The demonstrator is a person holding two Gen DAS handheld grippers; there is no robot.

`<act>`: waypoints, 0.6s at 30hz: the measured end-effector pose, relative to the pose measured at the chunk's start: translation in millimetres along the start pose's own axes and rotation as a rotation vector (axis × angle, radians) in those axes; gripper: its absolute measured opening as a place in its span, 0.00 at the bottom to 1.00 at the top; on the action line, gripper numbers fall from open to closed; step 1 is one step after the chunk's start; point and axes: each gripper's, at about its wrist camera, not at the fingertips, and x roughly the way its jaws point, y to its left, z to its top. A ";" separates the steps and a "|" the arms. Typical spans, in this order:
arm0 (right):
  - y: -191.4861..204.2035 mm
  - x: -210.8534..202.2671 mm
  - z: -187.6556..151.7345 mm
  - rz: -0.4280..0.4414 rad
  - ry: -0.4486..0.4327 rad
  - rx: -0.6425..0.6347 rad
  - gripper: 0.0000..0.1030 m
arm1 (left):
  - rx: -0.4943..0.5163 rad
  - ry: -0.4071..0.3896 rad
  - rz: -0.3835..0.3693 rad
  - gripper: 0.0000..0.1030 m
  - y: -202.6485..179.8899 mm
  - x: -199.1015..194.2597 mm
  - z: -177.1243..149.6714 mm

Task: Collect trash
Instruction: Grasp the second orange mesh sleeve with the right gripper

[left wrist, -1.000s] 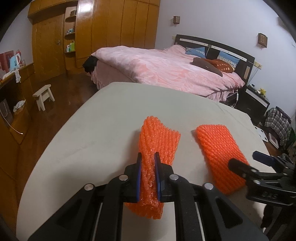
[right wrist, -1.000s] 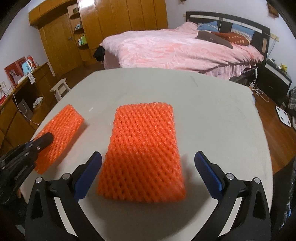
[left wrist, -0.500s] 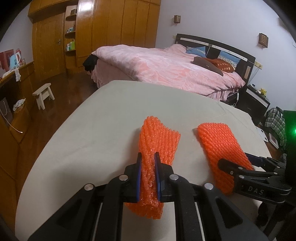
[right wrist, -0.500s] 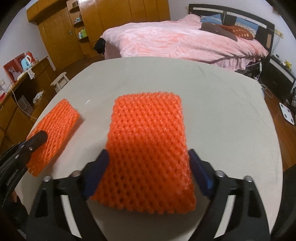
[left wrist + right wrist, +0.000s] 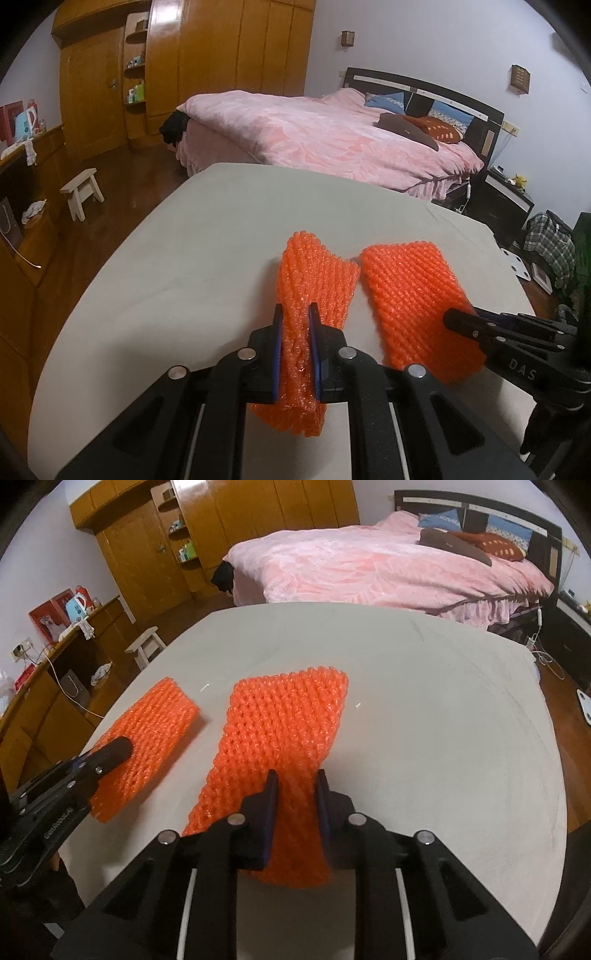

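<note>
1. On the pale table (image 5: 424, 716), two orange foam nets are the trash being gathered: the left foam net (image 5: 314, 295) and the right foam net (image 5: 284, 738), lying just beside each other near the table's front edge.
2. The left gripper (image 5: 295, 350) is clamped on the near end of the left foam net, bunching it into a ridge between the blue pads.
3. The right gripper (image 5: 295, 805) has its jaws drawn in on the near end of the right foam net, which creases between them.
4. Judged from this, the step in hand is the grasp of both pieces; neither looks clearly lifted off the table.
5. The next move calls for raising both nets and carrying them to a bin, which is not in view; the foam is light and springy, so a firm pinch matters.
6. Beyond the table stand a pink bed (image 5: 332, 136) and a wooden wardrobe (image 5: 221, 55).
</note>
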 end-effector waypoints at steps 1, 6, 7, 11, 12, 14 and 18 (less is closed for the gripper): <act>0.7 -2.4 -0.2 0.002 -0.005 0.000 0.16 | 0.003 -0.002 -0.001 0.12 -2.1 -1.3 0.4; 0.6 -20.6 -0.9 0.013 -0.043 0.002 0.14 | 0.009 -0.006 -0.006 0.12 -12.4 -5.7 2.8; 0.1 -23.3 -0.6 0.012 -0.048 0.002 0.14 | 0.011 -0.007 -0.006 0.12 -14.8 -6.9 3.4; -0.7 -37.2 0.9 0.004 -0.068 0.000 0.14 | 0.018 -0.011 -0.015 0.12 -26.7 -11.8 6.4; -1.1 -40.6 1.3 -0.001 -0.074 -0.003 0.14 | 0.019 -0.014 -0.018 0.12 -29.6 -13.0 7.4; -2.9 -49.0 2.0 -0.010 -0.090 -0.009 0.14 | 0.023 -0.021 -0.027 0.12 -36.5 -16.3 9.5; -9.6 -64.2 4.6 -0.015 -0.115 -0.001 0.14 | 0.037 -0.036 -0.045 0.12 -49.9 -23.6 13.2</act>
